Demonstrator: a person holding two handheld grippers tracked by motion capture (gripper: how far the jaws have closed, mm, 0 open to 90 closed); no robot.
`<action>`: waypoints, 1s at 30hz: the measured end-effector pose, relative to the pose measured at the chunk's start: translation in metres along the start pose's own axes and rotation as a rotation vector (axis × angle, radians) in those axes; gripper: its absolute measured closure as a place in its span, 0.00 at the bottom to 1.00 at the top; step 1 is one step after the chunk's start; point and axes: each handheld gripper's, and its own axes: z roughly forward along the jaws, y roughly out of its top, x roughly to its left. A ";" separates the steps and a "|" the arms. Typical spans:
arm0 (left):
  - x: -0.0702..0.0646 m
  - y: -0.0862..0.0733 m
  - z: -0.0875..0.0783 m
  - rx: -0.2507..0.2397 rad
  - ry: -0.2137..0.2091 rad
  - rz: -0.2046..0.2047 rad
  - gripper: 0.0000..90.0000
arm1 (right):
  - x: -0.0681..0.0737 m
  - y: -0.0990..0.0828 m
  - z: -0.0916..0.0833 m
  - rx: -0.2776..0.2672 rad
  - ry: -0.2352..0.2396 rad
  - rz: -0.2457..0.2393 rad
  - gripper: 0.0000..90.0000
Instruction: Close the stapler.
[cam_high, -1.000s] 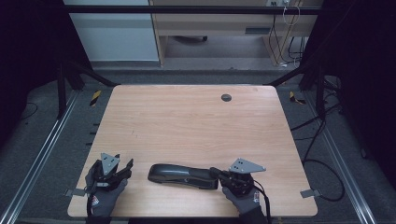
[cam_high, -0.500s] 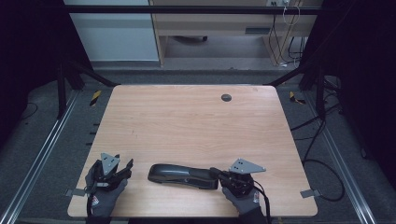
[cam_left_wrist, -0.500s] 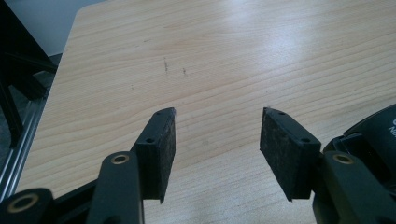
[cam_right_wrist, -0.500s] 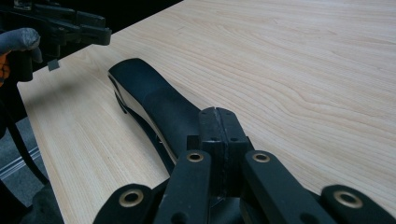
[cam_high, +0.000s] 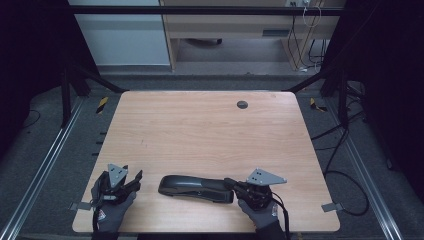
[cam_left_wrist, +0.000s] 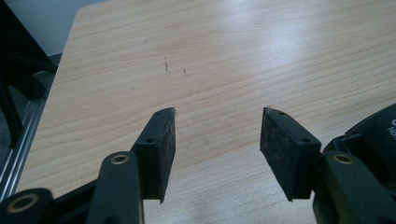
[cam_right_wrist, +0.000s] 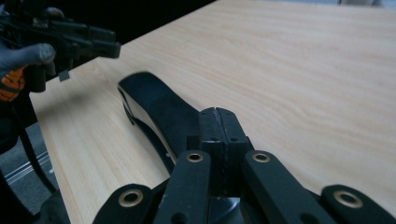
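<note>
A black stapler (cam_high: 195, 187) lies flat near the table's front edge, its length running left to right. My left gripper (cam_high: 135, 179) stands a little to its left, open, with bare wood between its pads (cam_left_wrist: 161, 140). In the left gripper view (cam_left_wrist: 217, 135) the stapler's end (cam_left_wrist: 378, 135) shows just beyond the right jaw. My right gripper (cam_high: 227, 182) is at the stapler's right end, jaws shut flat against each other. In the right gripper view (cam_right_wrist: 218, 116) its tips sit over the stapler's (cam_right_wrist: 154, 102) near end; whether they touch it I cannot tell.
The wooden table (cam_high: 200, 130) has a round cable hole (cam_high: 242, 104) near its far edge. Metal rails run along the floor on both sides, and cables lie at the right. Gloved hands hold both grippers at the front edge; the left one (cam_right_wrist: 70, 35) shows far off in the right gripper view.
</note>
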 end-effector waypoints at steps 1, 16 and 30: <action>0.000 0.000 0.000 0.000 0.001 0.004 0.50 | 0.002 0.006 0.000 0.002 -0.006 -0.007 1.00; 0.003 0.000 0.000 -0.001 -0.009 -0.005 0.49 | -0.027 0.011 -0.019 -0.049 -0.142 0.023 0.91; 0.008 -0.004 0.007 0.041 -0.048 -0.018 0.46 | -0.095 -0.022 -0.038 0.046 -0.404 0.115 0.48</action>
